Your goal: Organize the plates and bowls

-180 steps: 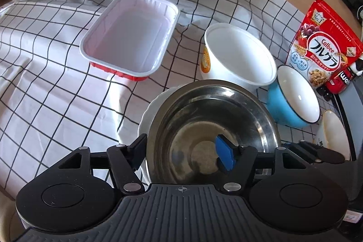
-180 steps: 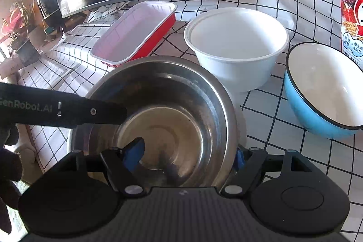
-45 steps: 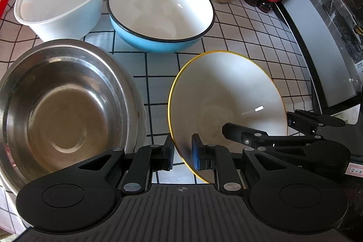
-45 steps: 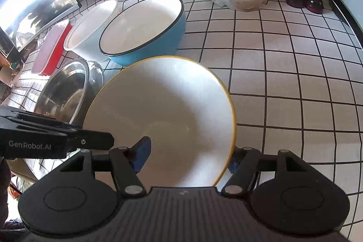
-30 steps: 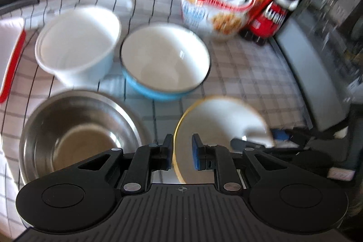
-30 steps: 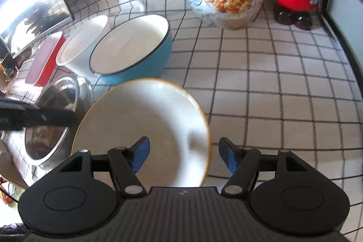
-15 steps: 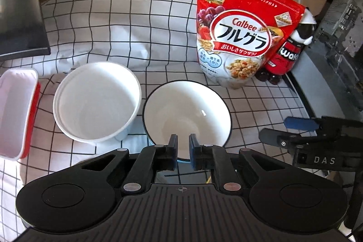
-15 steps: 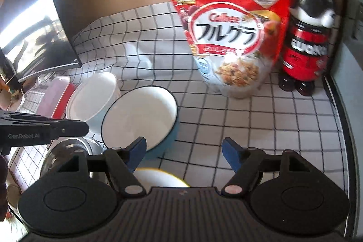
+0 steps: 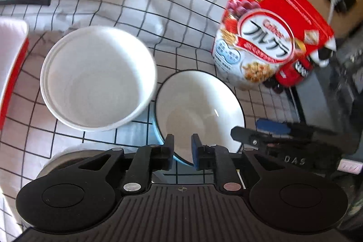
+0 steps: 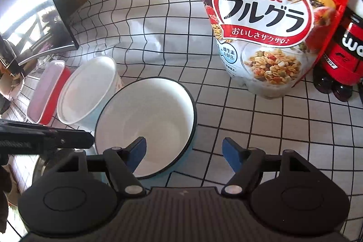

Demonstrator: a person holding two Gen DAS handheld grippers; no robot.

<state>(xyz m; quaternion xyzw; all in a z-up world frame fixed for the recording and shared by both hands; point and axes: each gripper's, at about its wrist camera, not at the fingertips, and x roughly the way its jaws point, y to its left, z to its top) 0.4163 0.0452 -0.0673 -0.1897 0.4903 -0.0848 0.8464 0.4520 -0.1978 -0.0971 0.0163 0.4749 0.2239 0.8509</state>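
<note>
A checked tablecloth (image 10: 249, 124) carries the blue bowl (image 10: 145, 124), white tub (image 9: 97, 76) and cereal bag (image 10: 267, 22).

Two wrist fisheyes, steeply downward, close above the shared blue bowl (image 9: 199, 106) (image 10: 145, 124).

Red cereal bag (image 10: 267, 22) reads "Calbee", "No.1", right claw (image 9: 292, 146) marked "DAS"

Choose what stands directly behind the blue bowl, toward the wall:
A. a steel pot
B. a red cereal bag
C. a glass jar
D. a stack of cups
B: the red cereal bag stands upright on the checked cloth just beyond the blue bowl.
</note>
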